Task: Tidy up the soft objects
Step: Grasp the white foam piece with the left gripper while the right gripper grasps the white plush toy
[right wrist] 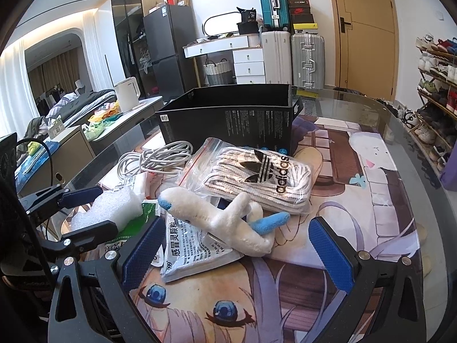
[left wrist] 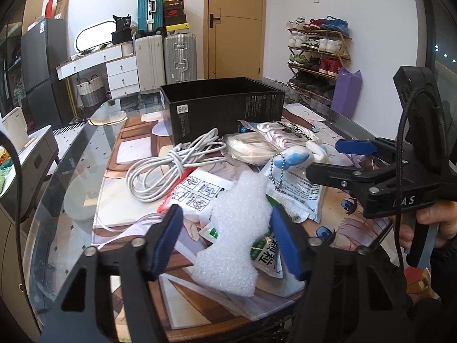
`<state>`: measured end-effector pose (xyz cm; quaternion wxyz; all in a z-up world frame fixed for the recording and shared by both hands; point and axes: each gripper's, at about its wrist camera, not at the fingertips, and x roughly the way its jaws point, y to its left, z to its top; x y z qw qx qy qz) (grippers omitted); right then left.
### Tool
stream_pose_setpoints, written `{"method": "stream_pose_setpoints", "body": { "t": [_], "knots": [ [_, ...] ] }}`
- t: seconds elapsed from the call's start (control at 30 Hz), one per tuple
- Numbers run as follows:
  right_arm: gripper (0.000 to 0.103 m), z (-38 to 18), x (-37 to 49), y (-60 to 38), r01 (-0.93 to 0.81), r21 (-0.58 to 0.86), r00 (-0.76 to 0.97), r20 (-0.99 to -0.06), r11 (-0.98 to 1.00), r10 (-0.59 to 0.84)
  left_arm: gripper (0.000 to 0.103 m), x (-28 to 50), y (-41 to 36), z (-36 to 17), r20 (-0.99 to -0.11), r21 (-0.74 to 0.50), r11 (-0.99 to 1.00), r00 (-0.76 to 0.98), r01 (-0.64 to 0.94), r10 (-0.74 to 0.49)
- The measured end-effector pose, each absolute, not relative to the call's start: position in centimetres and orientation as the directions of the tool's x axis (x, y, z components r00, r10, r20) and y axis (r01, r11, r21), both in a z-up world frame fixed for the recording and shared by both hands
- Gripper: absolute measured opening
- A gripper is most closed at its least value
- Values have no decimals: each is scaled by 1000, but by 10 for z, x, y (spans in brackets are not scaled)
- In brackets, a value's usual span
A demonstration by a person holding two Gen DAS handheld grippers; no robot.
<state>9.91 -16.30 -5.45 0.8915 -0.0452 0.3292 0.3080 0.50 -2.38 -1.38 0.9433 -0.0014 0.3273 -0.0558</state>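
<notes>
Left gripper [left wrist: 225,245] half-closed around foam piece [left wrist: 237,228], grip unconfirmed. Right gripper [right wrist: 237,251] wide over plush toy [right wrist: 228,223]. Risk: springy foam slipping free; toy's chain snagging packets.

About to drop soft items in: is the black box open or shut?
Open. The black box stands upright on the table with no lid; its top rim and dark inner walls show in both views. Its floor is hidden, so contents: cannot tell.

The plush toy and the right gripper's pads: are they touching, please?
Apart. The right wrist view shows the plush toy lying between the right gripper's wide-open blue pads, with the printed mat visible on both sides.
</notes>
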Motion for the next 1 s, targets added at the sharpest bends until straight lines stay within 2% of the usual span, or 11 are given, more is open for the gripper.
{"method": "stream_pose_setpoints", "body": {
  "t": [0.2, 0.33, 0.43, 0.5, 0.63, 0.7, 0.73, 0.9, 1.0],
  "knots": [
    [90, -56, 101, -157, -596, 108, 582, -625, 796, 521, 38, 5, -23, -11, -617, -57, 991, 776, 124, -133],
    [85, -56, 101, -154, -604, 100, 580, -625, 791, 522, 37, 5, -21, -9, -612, -71, 989, 778, 126, -143],
    [77, -56, 102, -153, -609, 102, 577, -623, 786, 528, 37, 4, -19, -7, -609, -85, 988, 778, 130, -155],
    [68, -57, 102, -153, -613, 97, 574, -628, 784, 526, 37, 5, -18, -7, -610, -86, 988, 777, 129, -155],
    [60, -57, 101, -151, -617, 91, 573, -629, 781, 526, 37, 6, -16, -6, -610, -90, 988, 777, 124, -153],
    [49, -57, 101, -152, -618, 85, 576, -627, 781, 524, 37, 6, -16, -6, -610, -90, 988, 778, 122, -151],
    [46, -57, 101, -152, -616, 80, 582, -624, 783, 522, 37, 6, -15, -6, -610, -90, 989, 778, 121, -151],
    [35, -56, 98, -152, -632, 69, 581, -617, 772, 531, 37, 7, -14, -6, -608, -93, 989, 780, 115, -148],
    [32, -55, 96, -152, -639, 65, 583, -610, 767, 537, 37, 8, -14, -6, -608, -95, 989, 780, 112, -147]
  ]
}}
